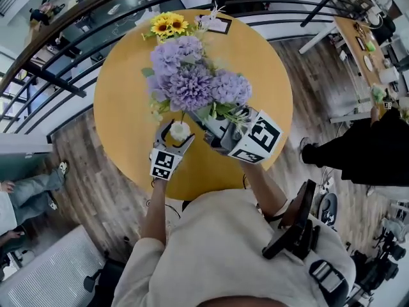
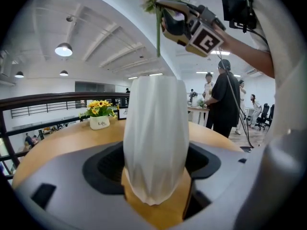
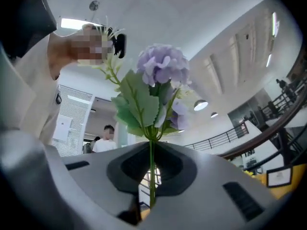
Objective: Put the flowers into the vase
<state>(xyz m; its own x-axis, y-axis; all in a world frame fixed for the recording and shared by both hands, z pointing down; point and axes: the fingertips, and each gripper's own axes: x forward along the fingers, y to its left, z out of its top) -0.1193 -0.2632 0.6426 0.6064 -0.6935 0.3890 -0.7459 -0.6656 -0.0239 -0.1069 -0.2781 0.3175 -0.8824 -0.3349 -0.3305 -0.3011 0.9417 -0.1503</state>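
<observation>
A white ribbed vase (image 2: 154, 128) stands on the round yellow table (image 1: 124, 88), and my left gripper (image 2: 156, 178) is closed on its lower body. In the head view the vase mouth (image 1: 180, 131) shows between the left gripper's (image 1: 171, 147) jaws. My right gripper (image 3: 152, 195) is shut on the thin green stem (image 3: 152, 166) of a bunch of purple hydrangea flowers (image 3: 163, 66). The bunch (image 1: 192, 78) is held high above the table. In the left gripper view the right gripper (image 2: 184, 23) holds the stem (image 2: 158, 32), whose lower end hangs above the vase mouth.
A small white pot of sunflowers (image 1: 168, 24) and a framed card (image 1: 217, 24) stand at the table's far edge. A dark railing (image 1: 57, 50) curves behind the table. A person in black (image 1: 358, 152) stands at the right, and another person's legs (image 1: 29, 194) show at the left.
</observation>
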